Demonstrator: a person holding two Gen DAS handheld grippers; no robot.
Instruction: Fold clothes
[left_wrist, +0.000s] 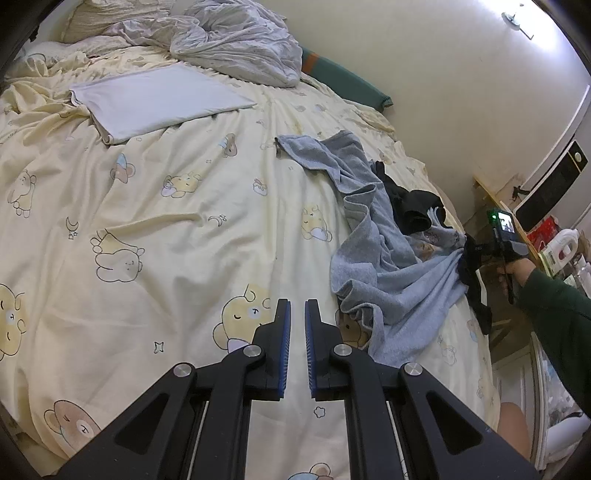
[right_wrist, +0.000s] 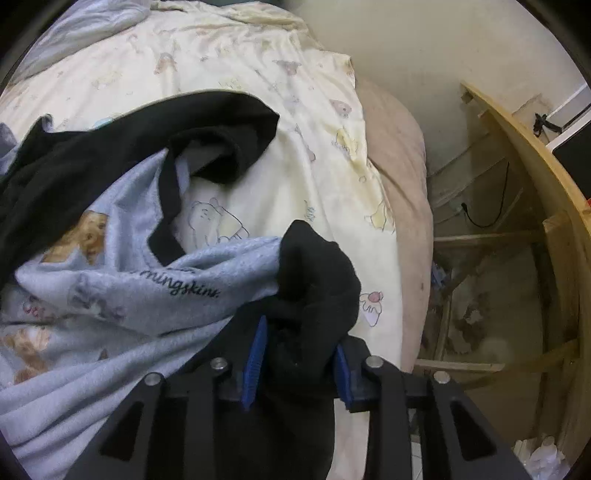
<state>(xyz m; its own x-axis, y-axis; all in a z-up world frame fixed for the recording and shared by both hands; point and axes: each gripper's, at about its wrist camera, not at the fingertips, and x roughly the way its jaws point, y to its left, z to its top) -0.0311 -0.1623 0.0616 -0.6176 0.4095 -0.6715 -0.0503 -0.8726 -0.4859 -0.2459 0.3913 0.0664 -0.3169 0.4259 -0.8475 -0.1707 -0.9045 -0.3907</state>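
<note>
A light-blue shirt (right_wrist: 122, 295) with black sleeves and black neck trim lies crumpled near the right edge of the bed (left_wrist: 147, 221); script on its chest reads "mingskin", its start hidden in a fold. The right gripper (right_wrist: 295, 365) has a bunched black sleeve (right_wrist: 317, 288) between its parted blue pads (right_wrist: 255, 365); whether they press it I cannot tell. The left gripper (left_wrist: 297, 347) hovers clenched and empty above the bear-print sheet. A folded white cloth (left_wrist: 155, 99) lies farther up the bed.

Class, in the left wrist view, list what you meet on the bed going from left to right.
Folded white cloth → crumpled grey duvet → grey-blue garment → right claw at the bed's edge.
</note>
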